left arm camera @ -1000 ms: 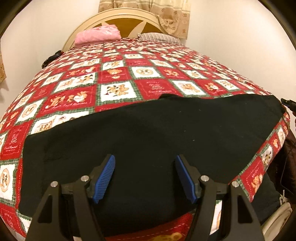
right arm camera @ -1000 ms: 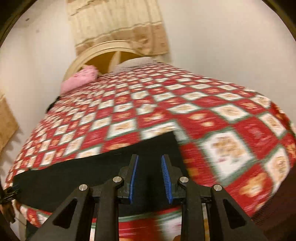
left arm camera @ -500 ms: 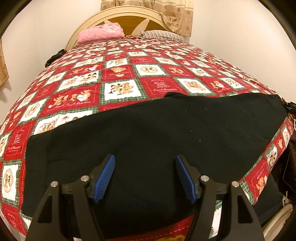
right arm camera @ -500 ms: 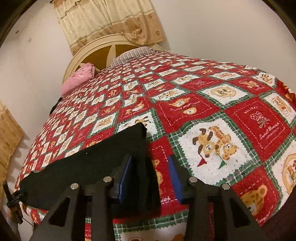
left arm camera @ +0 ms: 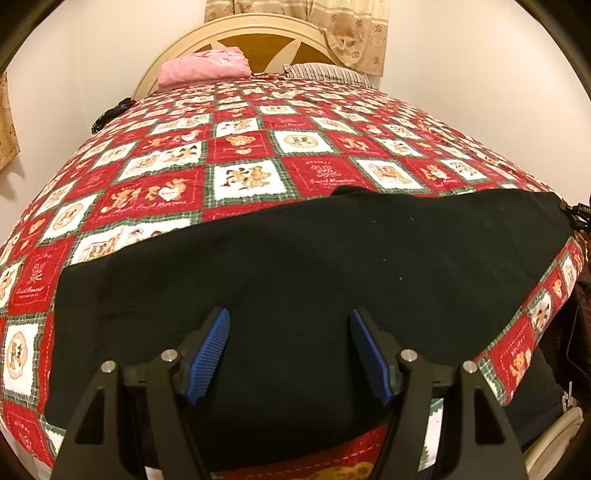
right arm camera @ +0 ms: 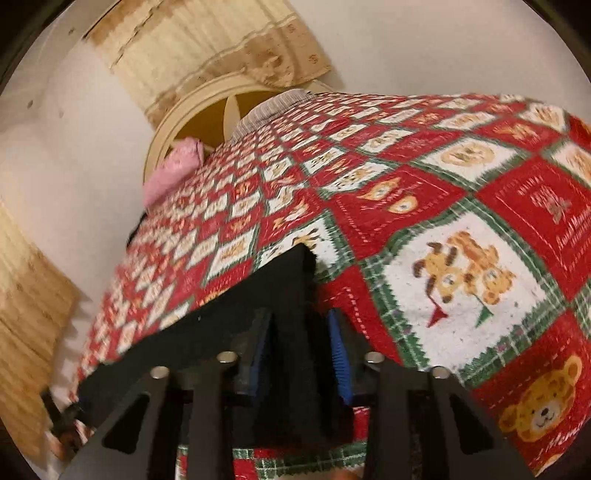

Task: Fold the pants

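Black pants lie flat across the near end of a bed covered by a red, white and green teddy-bear quilt. My left gripper is open and hovers over the middle of the pants, holding nothing. In the right wrist view the pants stretch off to the left. Their right end runs between the blue pads of my right gripper, whose jaws stand partly apart around the fabric. The view is blurred, so I cannot tell if the pads press the cloth.
A pink pillow and a striped pillow lie at the cream headboard. Beige curtains hang behind. Walls flank the bed on both sides. The quilt's near edge drops off just below the pants.
My right gripper has moved forward and lower onto the right end of the pants, its jaws a little wider than a second ago. My left gripper has stayed open over the pants.
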Action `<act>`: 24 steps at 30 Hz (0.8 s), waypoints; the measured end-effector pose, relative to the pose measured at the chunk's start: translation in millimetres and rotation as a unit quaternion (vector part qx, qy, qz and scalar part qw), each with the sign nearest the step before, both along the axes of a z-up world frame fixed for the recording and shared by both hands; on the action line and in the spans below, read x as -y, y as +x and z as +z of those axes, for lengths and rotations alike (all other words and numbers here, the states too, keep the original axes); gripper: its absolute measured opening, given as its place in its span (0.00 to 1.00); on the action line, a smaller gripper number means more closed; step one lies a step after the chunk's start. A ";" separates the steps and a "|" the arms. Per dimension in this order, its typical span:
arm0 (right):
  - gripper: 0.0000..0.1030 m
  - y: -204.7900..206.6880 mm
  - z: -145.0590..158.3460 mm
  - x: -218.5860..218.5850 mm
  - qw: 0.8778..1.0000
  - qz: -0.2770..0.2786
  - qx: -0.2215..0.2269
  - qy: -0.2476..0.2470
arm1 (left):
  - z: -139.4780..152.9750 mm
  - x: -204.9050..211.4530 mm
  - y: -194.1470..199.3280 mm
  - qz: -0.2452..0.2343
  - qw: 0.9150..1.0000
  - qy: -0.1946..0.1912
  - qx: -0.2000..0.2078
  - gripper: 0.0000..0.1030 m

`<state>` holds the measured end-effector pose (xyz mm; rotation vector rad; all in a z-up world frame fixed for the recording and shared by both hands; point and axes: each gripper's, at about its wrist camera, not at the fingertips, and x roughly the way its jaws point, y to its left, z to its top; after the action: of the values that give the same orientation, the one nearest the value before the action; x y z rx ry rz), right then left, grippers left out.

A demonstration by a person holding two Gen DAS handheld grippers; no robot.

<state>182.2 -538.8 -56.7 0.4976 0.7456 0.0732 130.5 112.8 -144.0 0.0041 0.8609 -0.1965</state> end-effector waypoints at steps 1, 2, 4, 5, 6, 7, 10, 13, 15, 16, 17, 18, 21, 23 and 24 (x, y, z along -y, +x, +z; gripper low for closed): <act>0.20 -2.1 0.2 0.0 1.000 -0.001 0.000 0.003 | -0.8 -0.2 -0.6 -0.001 1.000 0.000 0.000 0.68; 0.14 -3.8 1.1 -1.9 1.000 0.000 -0.001 0.003 | -1.3 -0.1 -1.2 -0.004 1.000 0.001 0.001 0.68; 0.13 -9.5 7.6 -11.8 1.000 0.004 0.004 -0.008 | -1.6 -0.1 -1.3 -0.006 1.000 0.000 0.002 0.68; 0.12 -12.8 13.7 -19.3 1.000 0.008 0.011 -0.015 | -1.2 0.2 -1.1 -0.008 1.000 -0.001 0.002 0.68; 0.12 -16.4 21.5 -29.1 1.000 0.014 0.019 -0.019 | -0.6 0.7 -1.1 -0.010 1.000 -0.003 0.002 0.68; 0.12 -20.1 31.4 -41.0 0.999 0.021 0.028 -0.022 | 0.3 1.8 -0.9 -0.012 1.000 -0.006 0.003 0.68; 0.12 -26.8 54.7 -75.0 0.998 0.041 0.045 -0.033 | 4.5 7.9 -2.3 -0.024 1.000 -0.016 0.010 0.68; 0.12 -30.2 77.6 -123.4 0.994 0.069 0.062 -0.048 | 9.5 16.8 -7.1 -0.038 0.999 -0.026 0.022 0.68; 0.12 -28.7 85.5 -150.4 0.993 0.087 0.071 -0.049 | 12.6 22.7 -10.4 -0.049 0.998 -0.030 0.028 0.68; 0.12 -26.6 88.7 -166.7 0.991 0.098 0.075 -0.048 | 14.2 26.2 -12.0 -0.056 0.997 -0.033 0.030 0.68; 0.12 -26.4 89.8 -175.5 0.990 0.106 0.077 -0.048 | 15.8 29.3 -13.9 -0.062 0.997 -0.036 0.033 0.68; 0.12 -23.4 90.8 -190.9 0.989 0.117 0.078 -0.049 | 17.2 32.0 -15.9 -0.067 0.996 -0.039 0.036 0.68; 0.12 -11.9 85.6 -234.9 0.984 0.157 0.072 -0.051 | 18.7 38.4 -20.8 -0.078 0.995 -0.046 0.040 0.68; 0.12 -4.1 76.7 -259.6 0.980 0.180 0.063 -0.050 | 17.1 42.8 -23.1 -0.085 0.994 -0.054 0.037 0.68; 0.12 0.5 68.2 -274.6 0.978 0.196 0.055 -0.045 | 16.2 45.0 -24.0 -0.088 0.994 -0.057 0.036 0.68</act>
<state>182.8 -264.2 11.5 0.2530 0.7271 0.4304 106.5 67.8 -127.8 -0.0196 0.7771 -0.4095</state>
